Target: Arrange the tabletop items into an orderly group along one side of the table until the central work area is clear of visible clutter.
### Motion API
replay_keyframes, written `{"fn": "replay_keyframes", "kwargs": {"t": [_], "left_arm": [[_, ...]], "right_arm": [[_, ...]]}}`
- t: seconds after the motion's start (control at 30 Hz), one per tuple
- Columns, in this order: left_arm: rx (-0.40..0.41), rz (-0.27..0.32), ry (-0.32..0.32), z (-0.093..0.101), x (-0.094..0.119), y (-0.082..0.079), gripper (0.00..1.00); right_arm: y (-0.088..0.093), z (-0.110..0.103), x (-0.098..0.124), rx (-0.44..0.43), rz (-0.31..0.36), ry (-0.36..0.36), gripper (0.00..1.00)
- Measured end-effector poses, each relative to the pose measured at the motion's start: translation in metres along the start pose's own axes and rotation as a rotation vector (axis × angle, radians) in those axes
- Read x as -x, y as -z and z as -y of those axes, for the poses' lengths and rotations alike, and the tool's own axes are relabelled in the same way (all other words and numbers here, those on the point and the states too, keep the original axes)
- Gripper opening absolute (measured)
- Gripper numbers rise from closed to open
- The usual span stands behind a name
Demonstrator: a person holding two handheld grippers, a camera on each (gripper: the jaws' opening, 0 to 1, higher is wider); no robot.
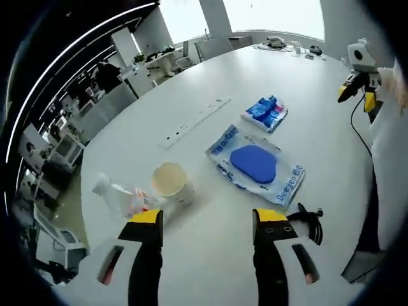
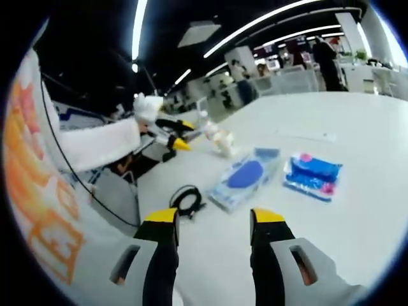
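In the left gripper view my left gripper [image 1: 209, 220] is open above bare tabletop. Just beyond its left jaw stand a cream paper cup [image 1: 171, 182] and a crumpled clear bottle [image 1: 120, 196]. A clear bag holding a blue pad [image 1: 258, 164] lies ahead, with a blue packet [image 1: 266, 113] behind it. A black cable [image 1: 309, 221] curls beside the right jaw. My right gripper [image 1: 358, 97] hangs open at the far right. In the right gripper view that gripper [image 2: 215, 220] is open, near the cable [image 2: 188, 199], bag [image 2: 245, 175] and packet [image 2: 312, 175].
A white power strip [image 1: 194, 121] lies across the round white table [image 1: 306, 70]. Small items [image 1: 287, 46] sit at the table's far edge. A white sleeve [image 2: 95, 146] holds the left gripper [image 2: 177, 136] near the cup and bottle [image 2: 220, 140]. Office desks and chairs surround the table.
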State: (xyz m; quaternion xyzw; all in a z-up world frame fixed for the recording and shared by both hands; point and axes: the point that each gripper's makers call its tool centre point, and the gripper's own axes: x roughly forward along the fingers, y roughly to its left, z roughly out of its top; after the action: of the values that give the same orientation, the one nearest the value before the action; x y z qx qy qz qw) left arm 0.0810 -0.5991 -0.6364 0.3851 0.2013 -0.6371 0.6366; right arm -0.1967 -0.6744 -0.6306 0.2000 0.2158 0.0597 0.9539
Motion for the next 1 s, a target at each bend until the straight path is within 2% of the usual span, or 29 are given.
{"fn": "replay_keyframes", "kwargs": {"t": [0.1, 0.17, 0.3, 0.43, 0.53, 0.73, 1.0], "left_arm": [[0.051, 0.039, -0.022, 0.011, 0.012, -0.006, 0.58], [0.098, 0.044, -0.028, 0.019, 0.018, -0.006, 0.6], [0.125, 0.052, -0.026, 0.037, 0.025, -0.003, 0.61], [0.114, 0.042, -0.017, 0.049, 0.029, 0.001, 0.61], [0.118, 0.047, -0.023, 0.049, 0.033, 0.001, 0.61], [0.177, 0.085, -0.015, 0.055, 0.035, -0.001, 0.59], [0.234, 0.094, -0.021, 0.067, 0.034, 0.005, 0.59]], "right_arm": [[0.005, -0.006, 0.002, 0.002, -0.002, -0.007, 0.43], [0.007, -0.008, 0.003, 0.004, -0.004, -0.01, 0.43], [0.011, -0.013, 0.004, 0.004, -0.007, -0.016, 0.42], [0.011, -0.016, 0.004, 0.011, -0.008, -0.026, 0.42], [0.009, -0.017, 0.004, 0.02, -0.007, -0.03, 0.42], [0.009, -0.018, 0.006, 0.018, -0.001, -0.029, 0.42], [0.012, -0.011, 0.009, 0.0, -0.007, -0.01, 0.42]]}}
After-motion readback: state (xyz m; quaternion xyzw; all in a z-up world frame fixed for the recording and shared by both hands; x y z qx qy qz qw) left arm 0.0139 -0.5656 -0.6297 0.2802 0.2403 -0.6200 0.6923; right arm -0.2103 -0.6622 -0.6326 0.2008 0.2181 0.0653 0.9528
